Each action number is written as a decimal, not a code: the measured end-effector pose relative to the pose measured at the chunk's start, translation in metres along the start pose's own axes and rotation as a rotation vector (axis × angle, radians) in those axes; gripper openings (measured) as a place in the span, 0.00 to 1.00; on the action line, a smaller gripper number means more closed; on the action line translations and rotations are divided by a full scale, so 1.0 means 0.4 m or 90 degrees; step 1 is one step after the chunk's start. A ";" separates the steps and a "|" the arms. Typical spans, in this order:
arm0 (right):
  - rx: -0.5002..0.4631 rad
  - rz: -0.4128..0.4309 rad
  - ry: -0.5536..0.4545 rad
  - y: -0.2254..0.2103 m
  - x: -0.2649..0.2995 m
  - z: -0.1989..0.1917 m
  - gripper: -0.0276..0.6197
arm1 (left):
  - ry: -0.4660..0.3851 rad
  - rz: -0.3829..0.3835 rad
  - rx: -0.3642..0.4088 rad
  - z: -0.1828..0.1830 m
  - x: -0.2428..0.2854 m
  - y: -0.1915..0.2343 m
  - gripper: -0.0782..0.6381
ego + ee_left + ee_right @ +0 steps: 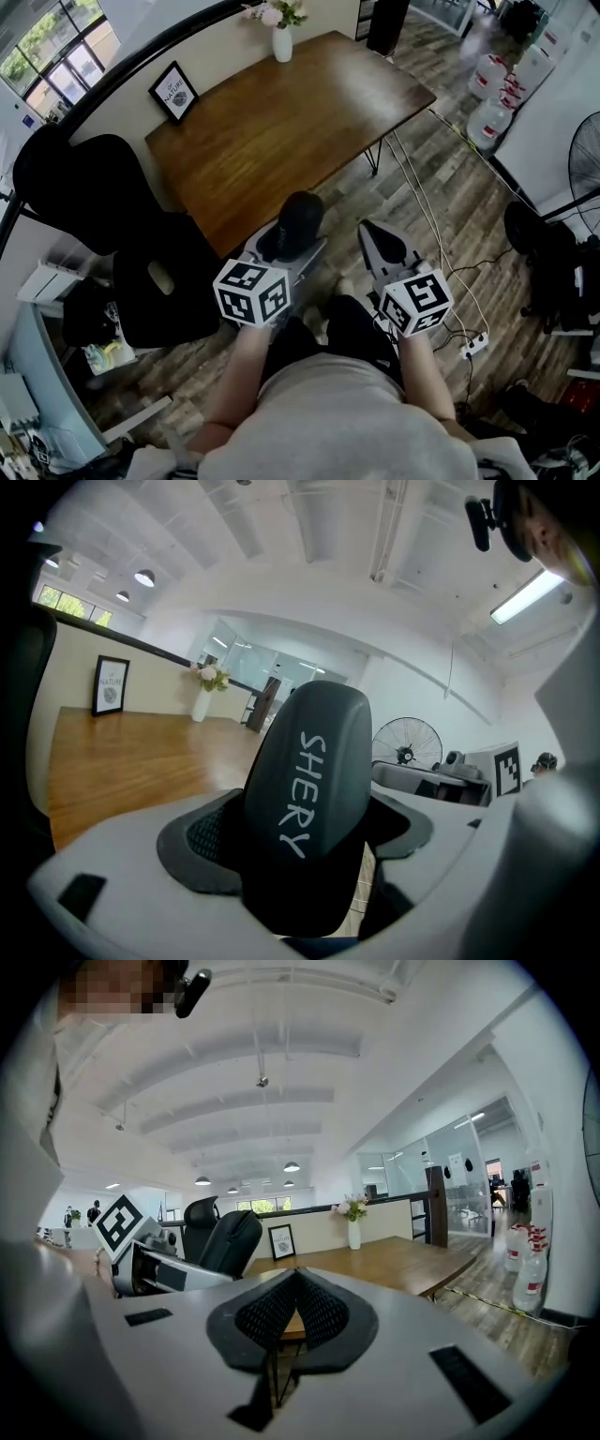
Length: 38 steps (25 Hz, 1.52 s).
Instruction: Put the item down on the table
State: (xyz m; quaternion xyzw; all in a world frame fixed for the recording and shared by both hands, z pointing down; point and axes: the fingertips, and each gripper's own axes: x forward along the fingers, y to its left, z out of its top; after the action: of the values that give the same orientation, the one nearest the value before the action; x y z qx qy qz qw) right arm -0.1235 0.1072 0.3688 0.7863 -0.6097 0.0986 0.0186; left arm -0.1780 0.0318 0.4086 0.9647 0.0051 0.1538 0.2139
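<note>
left gripper [280, 249] is pinching a black case [298, 221] marked SHERY, held just off the table's [281, 122] near edge, right gripper [377, 236] pressed together, empty

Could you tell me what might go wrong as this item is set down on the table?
1. The black item in the left gripper hangs about at the table's near edge. If it is released too early, it could fall to the floor.
2. It sticks out well past the jaws, so it may tip on landing.
3. A power strip lies on the floor nearby and is a trip risk.
</note>
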 end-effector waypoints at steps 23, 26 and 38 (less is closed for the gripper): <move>0.011 0.098 -0.015 -0.454 0.401 0.129 0.06 | -0.026 0.074 -0.026 0.268 0.473 0.186 0.67; 0.009 0.112 -0.011 -0.518 0.436 0.141 0.06 | -0.034 0.088 -0.029 0.301 0.534 0.199 0.67; 0.001 0.152 0.000 -0.670 0.506 0.163 0.06 | -0.041 0.133 -0.064 0.342 0.671 0.253 0.66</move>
State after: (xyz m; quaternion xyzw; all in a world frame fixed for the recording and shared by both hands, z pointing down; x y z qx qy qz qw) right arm 0.1911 -0.0274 0.3652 0.7084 -0.6986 0.1006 0.0057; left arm 0.1129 -0.0959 0.4117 0.9524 -0.1098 0.1443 0.2449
